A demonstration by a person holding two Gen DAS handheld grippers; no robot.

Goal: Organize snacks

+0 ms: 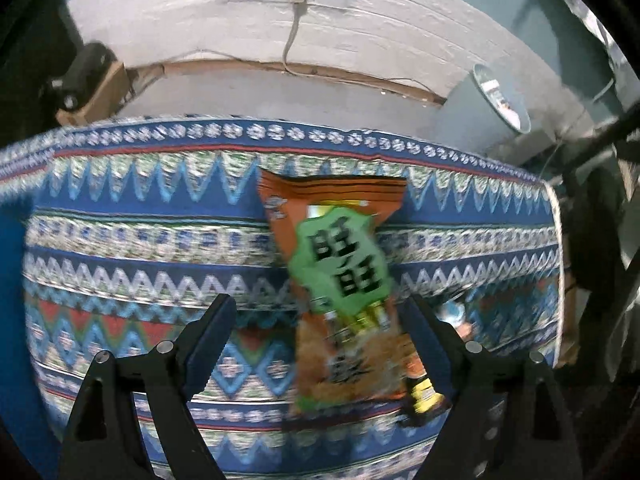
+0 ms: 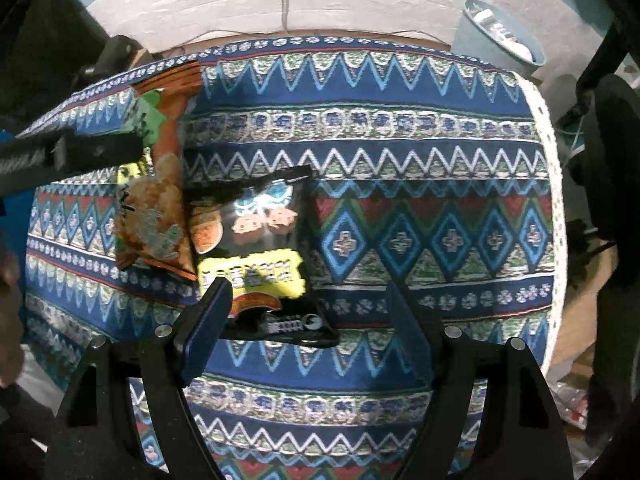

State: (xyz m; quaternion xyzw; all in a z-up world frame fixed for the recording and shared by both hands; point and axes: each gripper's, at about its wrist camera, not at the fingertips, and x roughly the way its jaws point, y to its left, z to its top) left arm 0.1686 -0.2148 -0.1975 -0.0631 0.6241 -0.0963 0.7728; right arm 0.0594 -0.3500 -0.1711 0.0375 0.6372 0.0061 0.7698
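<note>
The left gripper (image 1: 320,316) is spreading its jaws wide, the orange crinkly plastic snack bag with a green label (image 1: 340,280) lying between them on the patterned blue woven bench cloth (image 1: 120,240). The right gripper (image 2: 308,300) is likewise holding its jaws spread, the black glossy snack bag with a yellow label (image 2: 256,248) lying between them, touching the orange bag.

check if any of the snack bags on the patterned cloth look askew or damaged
Nothing looks torn or spilled. The orange snack bag with the green label lies tilted, its lower corner overlapping the black snack bag with the yellow band beside it on the patterned tablecloth. Both look sealed, though the pictures are blurred.
</note>
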